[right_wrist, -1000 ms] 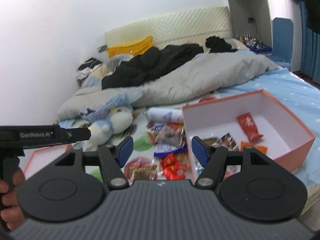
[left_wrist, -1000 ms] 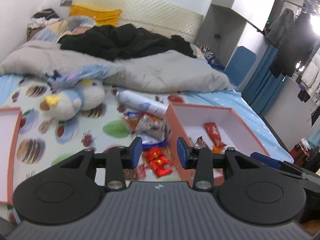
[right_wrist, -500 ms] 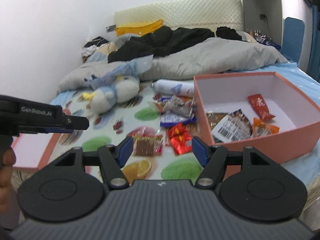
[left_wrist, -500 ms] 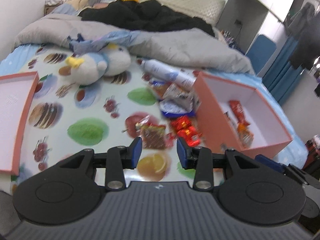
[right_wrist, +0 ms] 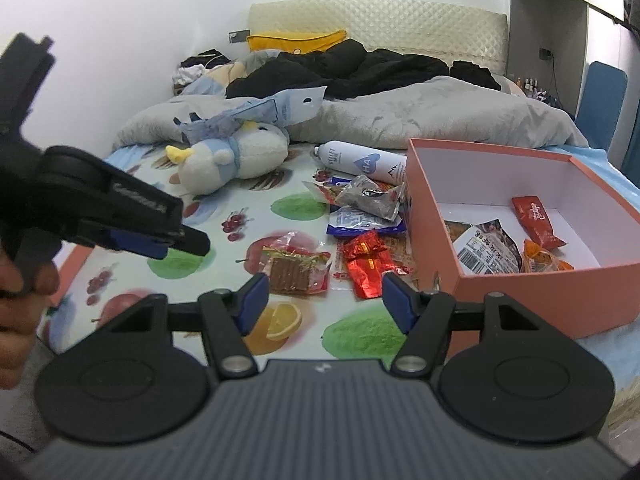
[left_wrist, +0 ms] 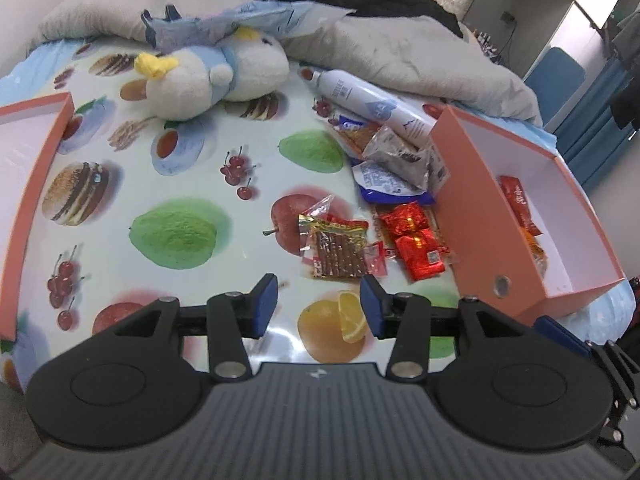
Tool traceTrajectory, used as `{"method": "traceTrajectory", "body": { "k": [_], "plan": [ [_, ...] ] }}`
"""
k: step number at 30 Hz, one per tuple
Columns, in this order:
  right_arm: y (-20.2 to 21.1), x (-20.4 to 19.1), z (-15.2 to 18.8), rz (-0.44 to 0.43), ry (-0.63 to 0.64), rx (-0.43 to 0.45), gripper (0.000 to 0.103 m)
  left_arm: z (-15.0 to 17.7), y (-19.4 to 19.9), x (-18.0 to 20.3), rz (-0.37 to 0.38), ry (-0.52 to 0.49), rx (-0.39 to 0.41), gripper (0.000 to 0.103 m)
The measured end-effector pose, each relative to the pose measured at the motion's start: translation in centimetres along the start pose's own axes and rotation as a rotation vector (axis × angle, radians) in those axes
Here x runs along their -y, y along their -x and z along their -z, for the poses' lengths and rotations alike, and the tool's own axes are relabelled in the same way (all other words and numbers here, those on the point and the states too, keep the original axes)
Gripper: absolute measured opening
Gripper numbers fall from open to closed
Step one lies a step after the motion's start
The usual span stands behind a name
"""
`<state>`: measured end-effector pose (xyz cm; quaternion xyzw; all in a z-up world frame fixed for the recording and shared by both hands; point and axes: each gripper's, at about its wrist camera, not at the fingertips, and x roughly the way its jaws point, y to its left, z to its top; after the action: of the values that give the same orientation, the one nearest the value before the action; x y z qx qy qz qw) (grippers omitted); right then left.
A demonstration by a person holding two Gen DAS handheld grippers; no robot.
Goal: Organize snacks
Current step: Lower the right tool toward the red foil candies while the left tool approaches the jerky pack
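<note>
1. Left claw (left_wrist: 318, 300) opening, nothing between its jaws, above the brown snack packet (left_wrist: 338, 251).
2. Right claw (right_wrist: 322, 300) closing, empty.
3. Loose snacks on the bed beside the pink box (right_wrist: 532, 292).

White wall (right_wrist: 120, 20), quilted headboard (right_wrist: 400, 20)

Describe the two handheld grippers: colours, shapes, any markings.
Both are matte black. The left gripper and the right gripper each have two blue-padded fingers on angular black linkages with silver pivot screws, two round discs, and a ribbed grey body with a small white logo. Seen from the side, the left gripper shows white lettering, too blurred to read.
</note>
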<state>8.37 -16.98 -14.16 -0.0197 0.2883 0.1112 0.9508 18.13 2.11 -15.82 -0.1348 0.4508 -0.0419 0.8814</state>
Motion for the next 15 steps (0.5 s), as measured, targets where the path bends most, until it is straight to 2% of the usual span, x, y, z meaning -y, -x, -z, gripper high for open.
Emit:
{"method": "traceTrajectory", "body": {
  "k": [5,15],
  "plan": [
    [-2.1,-0.7,0.0,-0.003,0.019,-0.018,0.058,-1.0,-3.0,-0.6,0.010,0.000,-0.026,0.059],
    [-6.9,-2.9,-0.1,0.026,0.080,-0.048,0.052,-1.9,-9.0,-2.2,0.043,-0.046,-0.062,0.059]
  ]
}}
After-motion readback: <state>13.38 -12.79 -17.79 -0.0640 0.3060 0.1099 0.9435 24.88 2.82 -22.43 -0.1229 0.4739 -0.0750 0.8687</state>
